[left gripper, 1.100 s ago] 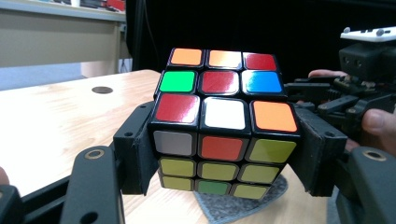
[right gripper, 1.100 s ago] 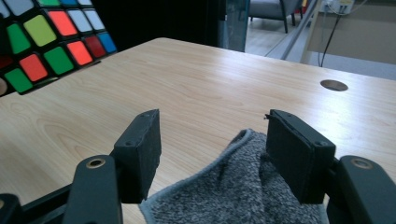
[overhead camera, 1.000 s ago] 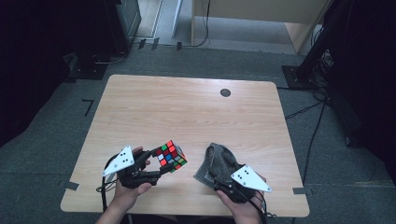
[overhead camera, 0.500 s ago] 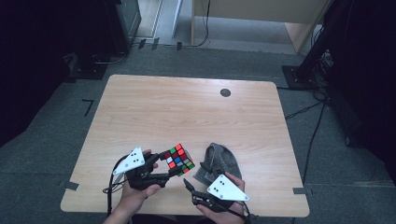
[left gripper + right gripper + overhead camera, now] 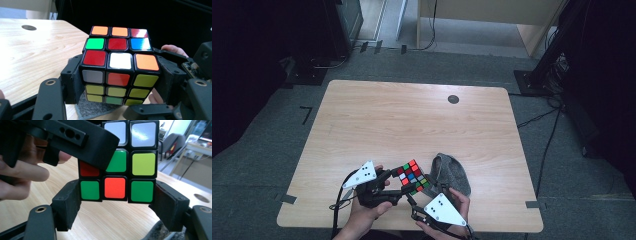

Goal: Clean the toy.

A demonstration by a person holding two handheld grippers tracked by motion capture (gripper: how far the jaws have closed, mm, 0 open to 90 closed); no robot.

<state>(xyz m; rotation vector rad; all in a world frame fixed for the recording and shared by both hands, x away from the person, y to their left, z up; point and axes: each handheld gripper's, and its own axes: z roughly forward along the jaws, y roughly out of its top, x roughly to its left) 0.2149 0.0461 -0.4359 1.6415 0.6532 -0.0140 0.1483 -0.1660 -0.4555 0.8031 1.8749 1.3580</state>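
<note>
Left hand-held gripper (image 5: 404, 186) — jaws clamped on the sides of the puzzle cube (image 5: 411, 176), held above the near edge of the surface (image 5: 412, 115). Right hand-held gripper (image 5: 116, 206) — jaws spread, flanking the cube's lowest layer; contact cannot be told. Items: one cube, one grey cloth (image 5: 453, 172) lying just right of it, two grippers. Surface — light wood, one dark round hole (image 5: 453, 99) far side. Room — grey carpet, dark surroundings.
</note>
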